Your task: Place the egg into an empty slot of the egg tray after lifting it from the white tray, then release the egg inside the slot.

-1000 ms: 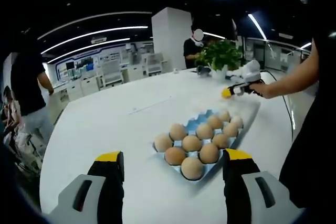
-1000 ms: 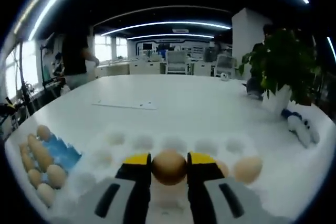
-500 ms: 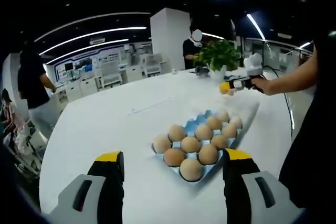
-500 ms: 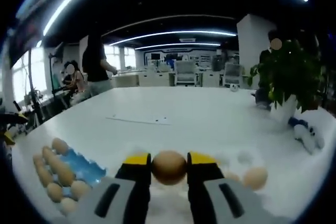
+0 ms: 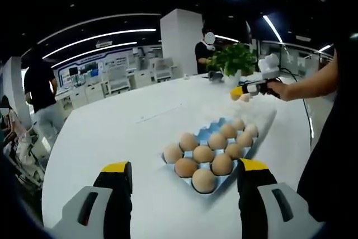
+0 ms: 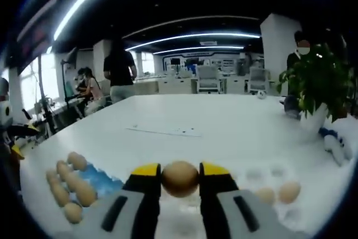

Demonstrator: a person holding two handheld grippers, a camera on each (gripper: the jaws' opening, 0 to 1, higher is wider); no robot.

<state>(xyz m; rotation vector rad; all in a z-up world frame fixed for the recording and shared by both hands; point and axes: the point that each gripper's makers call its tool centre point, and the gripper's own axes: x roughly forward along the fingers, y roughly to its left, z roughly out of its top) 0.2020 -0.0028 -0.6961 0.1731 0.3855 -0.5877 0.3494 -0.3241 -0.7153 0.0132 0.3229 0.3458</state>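
The right tool [image 6: 179, 178] is closed on the egg [image 6: 179, 178], its yellow-tipped jaws pressing the shell from either side. The egg rides clear above the white tray [image 6: 263, 205], where two more eggs sit in the hollows to the lower right. The step in hand looks like the carry across to the egg tray [image 6: 98, 180], the blue one off to the left on the counter [image 6: 212, 121].

To do it well, I would keep the squeeze just as it is: firm enough that the egg cannot roll between the pads, no tighter, since the shell will not forgive a hard pinch. The travel should be level and unhurried, high enough to pass over the eggs already seated. In the left gripper view the egg tray [image 5: 215, 155] is mostly full, with blue empty cups showing along its far left side, so the descent should aim there, straight down into a cup, and the jaws should part only once the egg is bedded.

From the left gripper view, the right tool [image 5: 246, 90] is held out over the far end of the counter by a person's outstretched arm, pointing left, just above the white tray [image 5: 263, 117] and in front of a potted plant [image 5: 232, 60].

The left tool [image 5: 184, 180] hangs near the counter's near edge with its jaws spread wide and nothing between them, pointing at the egg tray.
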